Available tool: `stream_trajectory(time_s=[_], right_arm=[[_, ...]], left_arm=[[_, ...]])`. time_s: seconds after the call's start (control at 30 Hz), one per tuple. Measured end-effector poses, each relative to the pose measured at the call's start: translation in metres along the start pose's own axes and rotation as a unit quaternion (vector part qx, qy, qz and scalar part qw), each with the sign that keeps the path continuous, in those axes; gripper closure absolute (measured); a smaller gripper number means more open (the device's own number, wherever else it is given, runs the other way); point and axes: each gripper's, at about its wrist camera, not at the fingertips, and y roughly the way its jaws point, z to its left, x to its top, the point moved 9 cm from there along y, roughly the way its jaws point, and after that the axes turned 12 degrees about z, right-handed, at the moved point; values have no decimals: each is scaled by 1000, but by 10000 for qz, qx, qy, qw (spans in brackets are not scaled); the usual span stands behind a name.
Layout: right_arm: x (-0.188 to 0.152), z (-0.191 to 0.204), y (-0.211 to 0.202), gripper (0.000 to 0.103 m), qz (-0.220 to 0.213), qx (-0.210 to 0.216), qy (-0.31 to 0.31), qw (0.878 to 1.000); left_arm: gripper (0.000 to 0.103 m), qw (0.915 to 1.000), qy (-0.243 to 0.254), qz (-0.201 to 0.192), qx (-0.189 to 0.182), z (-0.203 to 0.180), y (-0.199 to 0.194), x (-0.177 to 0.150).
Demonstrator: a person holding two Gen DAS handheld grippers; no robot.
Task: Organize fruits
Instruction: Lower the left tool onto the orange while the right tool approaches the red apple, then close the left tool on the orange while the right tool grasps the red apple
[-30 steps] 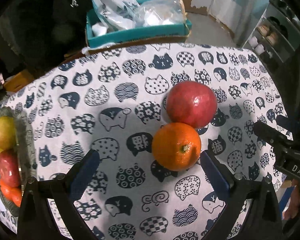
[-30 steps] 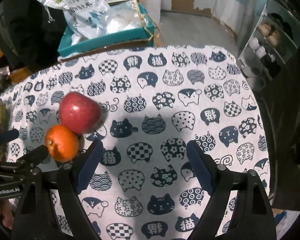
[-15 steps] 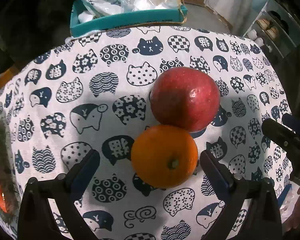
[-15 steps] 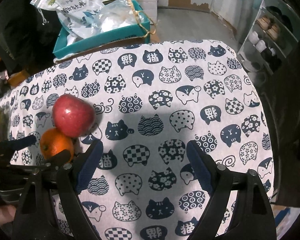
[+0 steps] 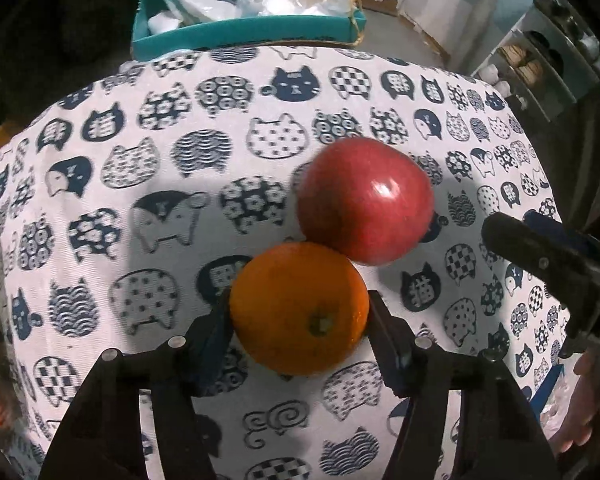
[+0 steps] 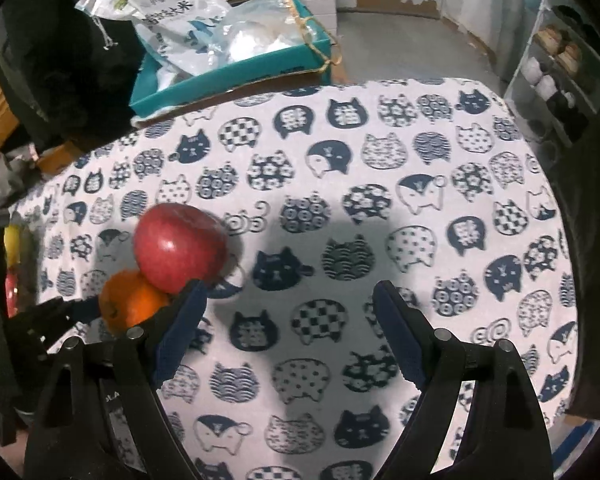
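Centre frame, a bright orange (image 5: 300,308) sits below a glossy deep-red apple (image 5: 366,204). Both rest on a white tablecloth (image 5: 140,152) printed with navy cat faces in checks, dots, waves and flowers. At the upper edge, a teal box (image 5: 252,32) holds white-and-blue plastic bags (image 6: 172,12)

In the right wrist view the orange (image 6: 130,304) is partly hidden behind the apple (image 6: 180,246) and a gripper finger (image 6: 176,328). Far left, fruit (image 6: 12,264) is mostly cut off and too blurred to name.
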Motion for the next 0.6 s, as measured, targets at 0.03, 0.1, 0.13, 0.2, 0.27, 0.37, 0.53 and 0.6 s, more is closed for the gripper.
stream_trajectory(time_s=[0.03,0.1,0.13,0.2,0.27,0.37,0.53,0.6], right_arm=[[1,4,1,19,12,59,-11,10000],[3,12,2,18,33,248,-16,9997],[4,18,4,18,51,401,-5,9992],[4,28,7,18,105,617,-20,9980],[5,39,12,18,172,719,-73,9972],[5,53,21,18,285,730,-202,9967],[10,70,36,19,404,681,-334,9963],[13,77,43,19,457,618,-390,9963]], left_arm=[[38,10000,-32,-8,11,5,-2,-1],[38,9999,-125,-33,14,16,-8,-2],[38,9998,-169,-52,27,22,-11,-3],[38,9996,-237,-89,84,32,-16,-4],[38,9993,-334,-141,122,43,-21,-6],[38,9986,-440,-209,183,58,-28,-7],[38,9971,-559,-359,364,82,-43,-9],[38,9964,-605,-420,419,91,-48,-10]])
